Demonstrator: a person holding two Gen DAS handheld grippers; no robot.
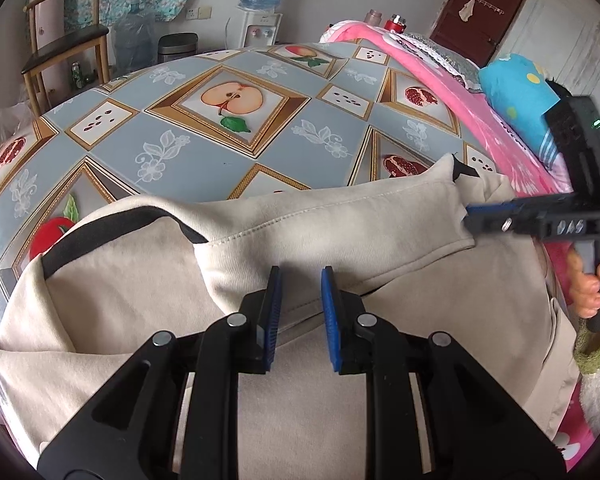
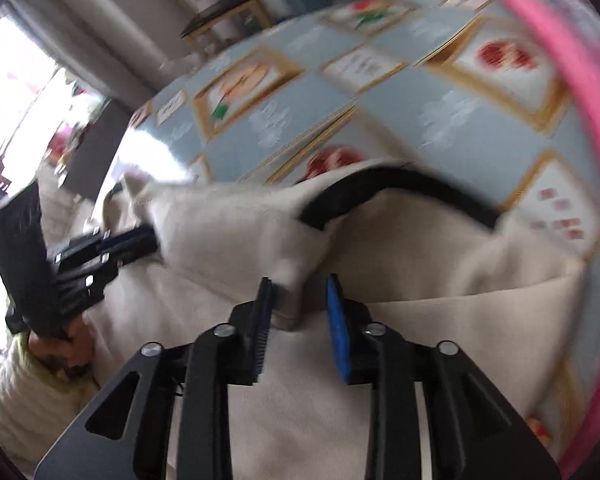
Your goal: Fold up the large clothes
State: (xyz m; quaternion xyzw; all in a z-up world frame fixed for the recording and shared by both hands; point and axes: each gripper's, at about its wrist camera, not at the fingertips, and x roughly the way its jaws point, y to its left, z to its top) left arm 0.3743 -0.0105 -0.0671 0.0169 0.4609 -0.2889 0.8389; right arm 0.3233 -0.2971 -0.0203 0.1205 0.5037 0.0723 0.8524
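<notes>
A large beige garment [image 1: 140, 288] with a black neck trim [image 1: 112, 228] lies on the fruit-patterned table [image 1: 228, 148]. One sleeve [image 1: 340, 224] is folded across the body. My left gripper [image 1: 300, 276] is open just above the sleeve's near edge, with no cloth between its blue pads. In the left wrist view the other gripper [image 1: 472, 218] comes in from the right, its fingers at the sleeve's cuff. In the blurred right wrist view my right gripper [image 2: 300, 284] is open, with a bunch of beige cloth [image 2: 296, 276] by its left pad. The left gripper [image 2: 148, 240] shows there at the cuff.
A pink blanket [image 1: 440, 84] and a blue pillow [image 1: 516, 92] lie along the table's right side. A wooden chair [image 1: 60, 44], a bin [image 1: 178, 46] and a water dispenser [image 1: 260, 12] stand behind the table.
</notes>
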